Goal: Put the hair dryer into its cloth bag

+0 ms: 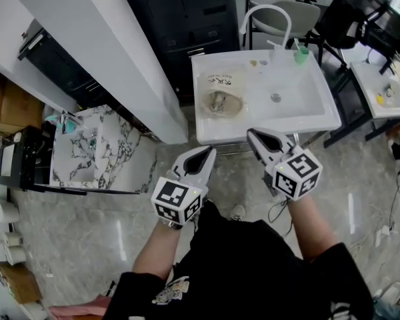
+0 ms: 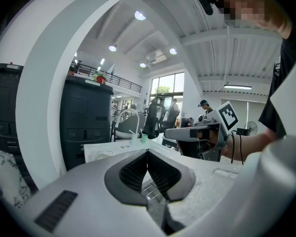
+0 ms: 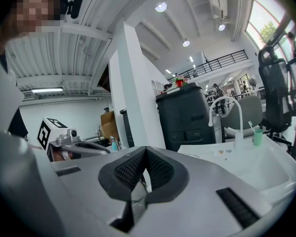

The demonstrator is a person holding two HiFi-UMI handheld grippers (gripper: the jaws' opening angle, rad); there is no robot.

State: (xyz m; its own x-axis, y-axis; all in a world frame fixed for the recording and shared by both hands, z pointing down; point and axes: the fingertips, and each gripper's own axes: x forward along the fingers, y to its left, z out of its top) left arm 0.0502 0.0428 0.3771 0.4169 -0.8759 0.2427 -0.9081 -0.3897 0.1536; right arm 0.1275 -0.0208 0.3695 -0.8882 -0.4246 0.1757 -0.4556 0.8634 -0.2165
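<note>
White bench [image 1: 307, 105] with a shallow sunk basin stands on a pale, glossy stone floor [image 1: 87, 245], seen from above. On its left part lies the beige cloth bag [image 1: 225, 80], flat at the far end where some dark print shows, and bunched into a round, rumpled lump at the near end. Something darker sits in that lump, but I cannot tell whether it is the hair dryer; no view shows a hair dryer clearly.

Right of the bag, the basin has a small drain [image 1: 275, 97]. At the far edge stand a curved white tap [image 1: 267, 13] and a green cup [image 1: 301, 54] with a stick-like thing in it.

Both claws are held in front of the bench's near edge, well apart from the bag and pointing toward it. The left claw [image 1: 209, 152] has its jaws pressed together with nothing between them, as its own view shows [image 2: 147, 154]. The right claw [image 1: 253, 134] is likewise closed and empty [image 3: 145, 153]. The two sit side by side, near each other but not touching, and each shows in the other's view.

Behind the bench stands a black cabinet [image 1: 180, 19], with a white column [image 1: 107, 52] to its left. A marble-patterned top [image 1: 93, 145] lies further left, and a grey chair [image 1: 287, 19] stands behind the tap.
</note>
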